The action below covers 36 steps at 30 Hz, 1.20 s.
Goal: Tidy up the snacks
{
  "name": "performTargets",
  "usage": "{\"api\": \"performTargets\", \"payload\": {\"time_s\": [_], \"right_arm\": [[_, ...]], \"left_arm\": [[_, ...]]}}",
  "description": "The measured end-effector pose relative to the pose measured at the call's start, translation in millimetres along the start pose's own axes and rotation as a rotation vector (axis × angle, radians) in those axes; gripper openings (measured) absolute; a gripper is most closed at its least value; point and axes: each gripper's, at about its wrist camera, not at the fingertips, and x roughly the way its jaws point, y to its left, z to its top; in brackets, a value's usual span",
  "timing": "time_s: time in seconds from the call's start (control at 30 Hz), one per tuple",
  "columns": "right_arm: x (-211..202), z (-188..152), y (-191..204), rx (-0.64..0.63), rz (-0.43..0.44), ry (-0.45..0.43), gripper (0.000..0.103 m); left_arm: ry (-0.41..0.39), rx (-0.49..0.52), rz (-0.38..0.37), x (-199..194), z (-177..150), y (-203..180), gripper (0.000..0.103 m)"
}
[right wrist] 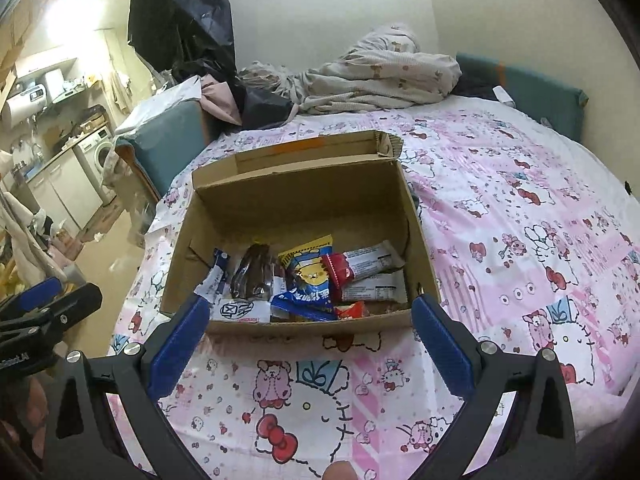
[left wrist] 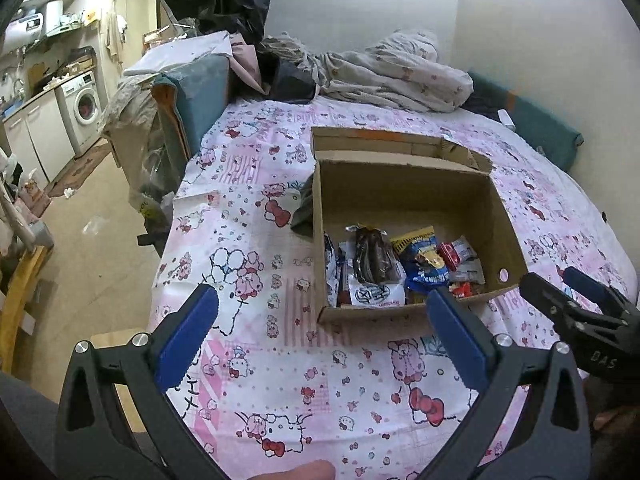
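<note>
— Snacks (right wrist: 304, 276) all in the cardboard box (right wrist: 304, 200), heaped against its near wall: a dark wrapped cake (right wrist: 254, 272), a blue and yellow packet (right wrist: 310, 276), a red and white bar (right wrist: 360, 266), a white pouch (right wrist: 240, 311). Far half of the box floor bare.

— And the hand-held grippers?

— Both spread wide, holding nothing. Left hand-held gripper (left wrist: 322, 322) hovering short of the box's near left corner; right hand-held gripper (right wrist: 310, 330) centred on the near wall, a blue pad (right wrist: 440, 346) at either end of it.

— Best way to go about the step?

— Probably sorting inside the box. Come in from above, over the near wall, not through it. Take one packet at a time, by the crimped end or across the narrow side. Top pieces first, the red and white bar being the easiest. Light squeeze only: cake likely soft, foil likely slippery. Then lay pieces in rows toward the bare far side.

— Risks?

— Thin cardboard on soft bedding; likely to slide or tip if nudged. Worth steadying with the free gripper.

— Surroundings?

— Bed with a pink cartoon sheet (right wrist: 500, 240), crumpled blanket (right wrist: 380, 76) near the wall, box lid (right wrist: 312, 148) folded back. Kitchen off to the left, washing machine (left wrist: 86, 104) under a counter.
</note>
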Motion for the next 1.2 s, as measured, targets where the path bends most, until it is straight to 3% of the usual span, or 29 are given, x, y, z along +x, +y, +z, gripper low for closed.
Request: {"api": "performTargets", "payload": {"time_s": [1.2], "right_arm": [[-7.7, 2.4, 0.9, 0.007, 0.007, 0.006, 0.103]], "left_arm": [[0.007, -0.006, -0.009, -0.2, -0.9, 1.6, 0.103]]}}
